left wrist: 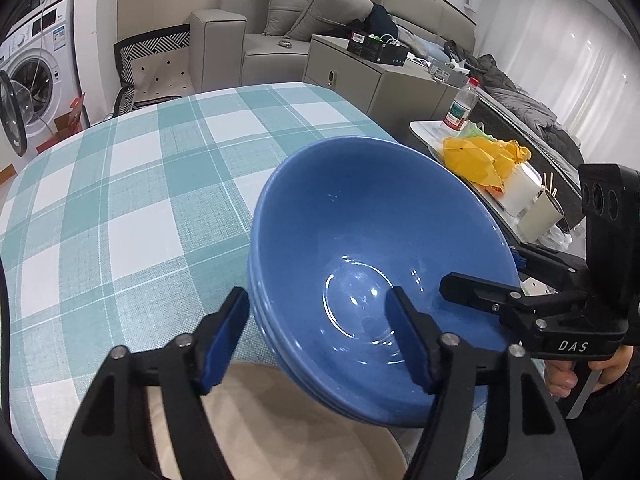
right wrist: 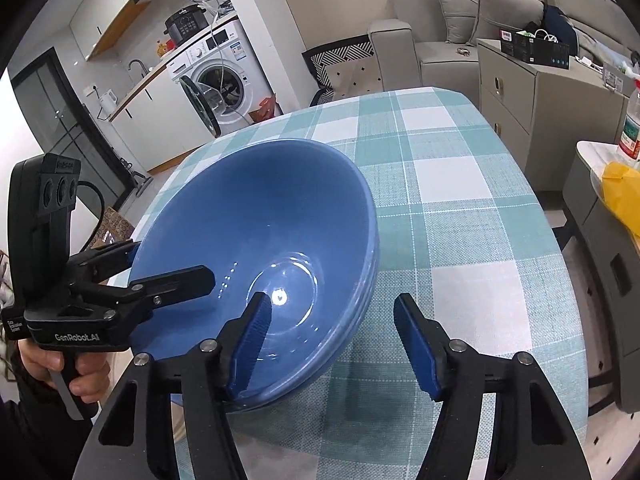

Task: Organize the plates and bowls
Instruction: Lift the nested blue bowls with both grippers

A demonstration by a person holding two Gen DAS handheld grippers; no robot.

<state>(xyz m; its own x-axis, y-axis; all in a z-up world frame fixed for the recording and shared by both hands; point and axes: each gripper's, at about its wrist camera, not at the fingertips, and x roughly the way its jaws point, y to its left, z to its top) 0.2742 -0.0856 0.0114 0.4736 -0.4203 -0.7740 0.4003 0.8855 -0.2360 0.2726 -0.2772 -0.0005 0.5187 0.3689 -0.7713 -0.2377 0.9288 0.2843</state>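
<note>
Blue bowls [left wrist: 360,248], nested, glazed, slippery, breakable, near table [left wrist: 120,184] edge; rims straddled by left gripper [left wrist: 316,340] and right gripper [right wrist: 332,340], unclenched.

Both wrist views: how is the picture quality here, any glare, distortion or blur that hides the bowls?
Left wrist view: strong fisheye bending, dark corners; small highlights on the floor of the blue bowls, rim edges sharp; left gripper slightly soft up close. Right wrist view: same bending of the checked tablecloth; one bright glare spot in the bowl bottom, stacked rims legible; right gripper casts a soft shadow on the cloth.
</note>
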